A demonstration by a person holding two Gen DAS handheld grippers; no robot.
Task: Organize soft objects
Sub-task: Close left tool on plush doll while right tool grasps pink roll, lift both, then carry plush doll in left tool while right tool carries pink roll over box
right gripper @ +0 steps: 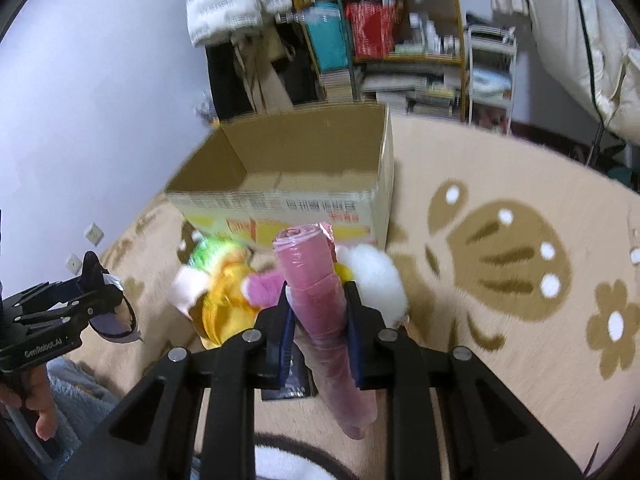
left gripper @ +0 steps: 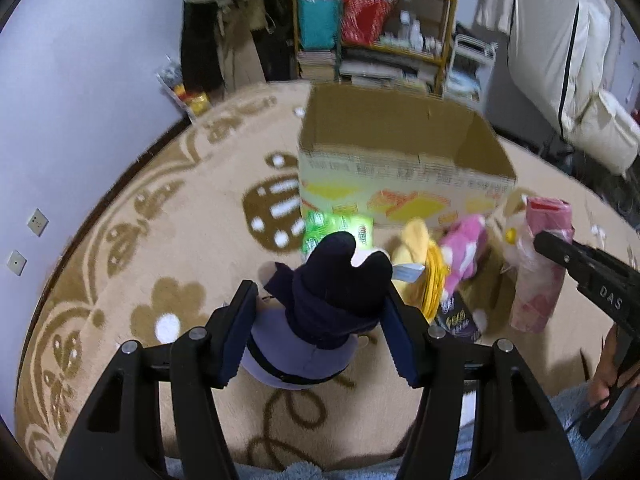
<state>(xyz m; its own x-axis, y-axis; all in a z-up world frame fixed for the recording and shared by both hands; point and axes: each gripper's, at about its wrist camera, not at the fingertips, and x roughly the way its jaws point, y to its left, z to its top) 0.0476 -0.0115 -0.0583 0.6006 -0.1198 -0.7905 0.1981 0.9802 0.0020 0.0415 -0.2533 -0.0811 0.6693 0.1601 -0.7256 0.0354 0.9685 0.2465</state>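
Observation:
My left gripper (left gripper: 322,296) is shut on a plush toy (left gripper: 304,356) with a dark navy head and a lavender body, held above the rug. My right gripper (right gripper: 319,292) is shut on a pink roll of plastic bags (right gripper: 308,256), which sticks out forward and back between the pads. Ahead of both stands an open cardboard box (left gripper: 400,168) with nothing visible inside. In front of the box lie a yellow plush (left gripper: 420,264), a pink plush (left gripper: 464,252), a green pack (left gripper: 340,224) and a white fluffy toy (right gripper: 376,276). The pink roll (left gripper: 536,300) also shows in the left wrist view.
A beige patterned rug (right gripper: 500,248) covers the floor. A crowded shelf (left gripper: 380,20) and hanging clothes stand behind the box, with a pale wall (left gripper: 80,100) on the left. A dark packet (left gripper: 460,316) lies near the toys. A person's hand (right gripper: 44,412) and fuzzy blue clothing show at the bottom.

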